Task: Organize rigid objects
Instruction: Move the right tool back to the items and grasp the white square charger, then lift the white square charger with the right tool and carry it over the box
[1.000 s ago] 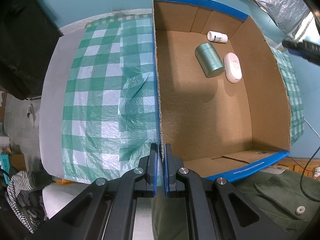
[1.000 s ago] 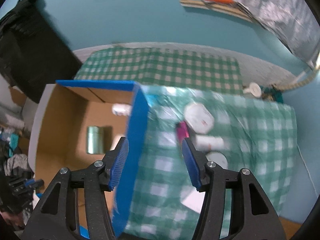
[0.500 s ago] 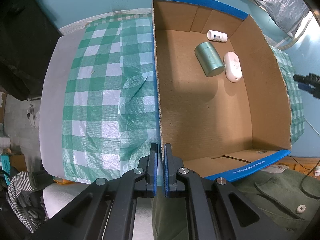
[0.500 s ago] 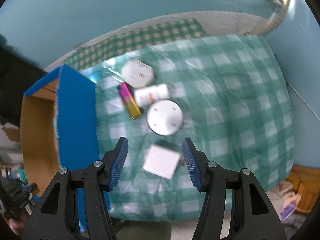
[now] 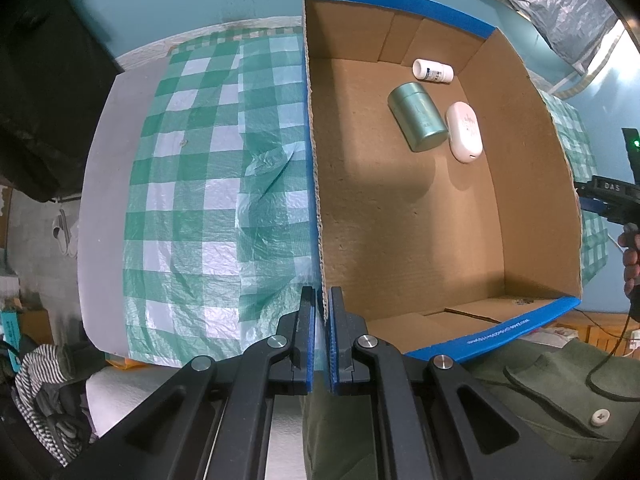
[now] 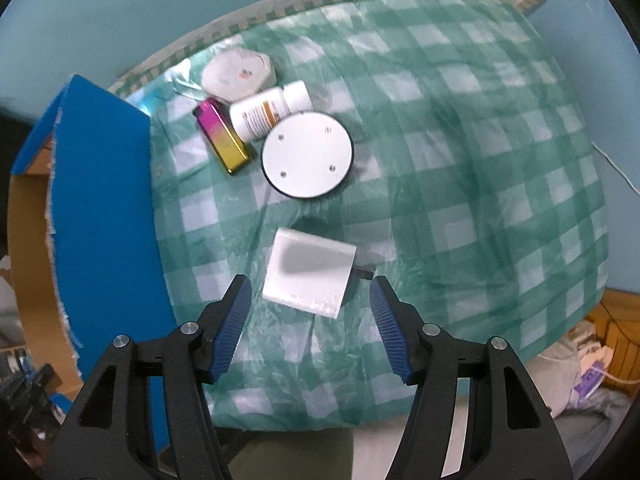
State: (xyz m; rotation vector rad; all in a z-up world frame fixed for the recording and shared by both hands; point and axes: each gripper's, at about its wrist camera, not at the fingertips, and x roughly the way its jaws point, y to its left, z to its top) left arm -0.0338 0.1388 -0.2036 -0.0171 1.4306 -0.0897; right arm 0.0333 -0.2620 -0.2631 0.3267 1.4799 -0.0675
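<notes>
the open right gripper hung just short of the white square packet; the left gripper clamped the cardboard box wall.

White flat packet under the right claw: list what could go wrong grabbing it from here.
1. The white flat packet lies flat on the wrinkled checked tablecloth, so the open right claw may pinch plastic along with it.
2. A small dark item touches its edge and might get dragged.
3. The left claw is clamped on the cardboard box wall; tugging could shift the green tin inside.
</notes>
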